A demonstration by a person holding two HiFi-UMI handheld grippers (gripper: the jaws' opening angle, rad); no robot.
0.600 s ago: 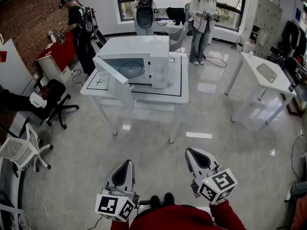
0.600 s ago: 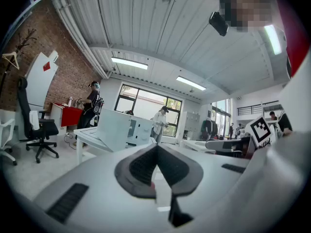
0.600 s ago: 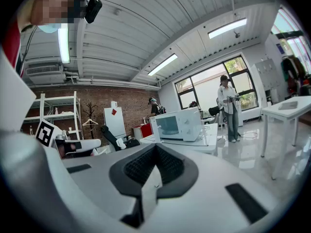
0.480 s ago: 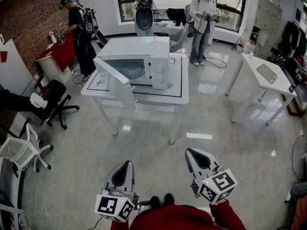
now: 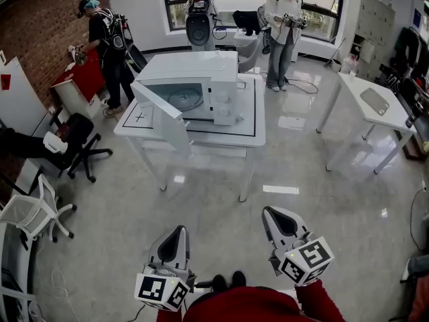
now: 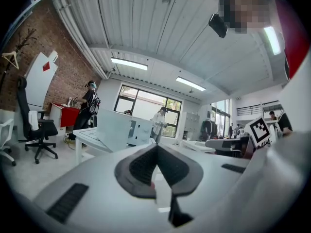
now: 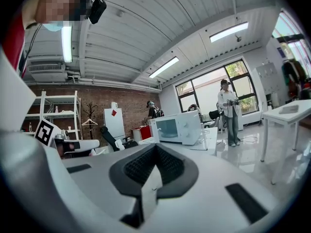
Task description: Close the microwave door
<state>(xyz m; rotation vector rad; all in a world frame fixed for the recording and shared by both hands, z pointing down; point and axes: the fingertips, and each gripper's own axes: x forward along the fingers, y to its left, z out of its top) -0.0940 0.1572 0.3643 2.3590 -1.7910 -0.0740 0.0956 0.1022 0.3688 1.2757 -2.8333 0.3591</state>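
Observation:
A white microwave (image 5: 201,79) stands on a white table (image 5: 201,134) well ahead of me across open floor. Its door (image 5: 159,115) is swung open toward the front left, and the glass turntable shows inside. Both grippers are low in the head view, near my body and far from the microwave. My left gripper (image 5: 179,229) has its jaws together with nothing between them, and so does my right gripper (image 5: 267,211). The left gripper view shows the open door (image 6: 112,129) edge-on. The right gripper view shows the microwave (image 7: 177,126) from its front right.
A person in black (image 5: 100,42) stands by a red table (image 5: 84,72) at the back left. Another person in white (image 5: 281,29) stands near the windows. A second white table (image 5: 365,102) is at the right. Office chairs (image 5: 74,146) line the left wall.
The person in black has shifted slightly to the left. Both grippers and the microwave door stay as they were.

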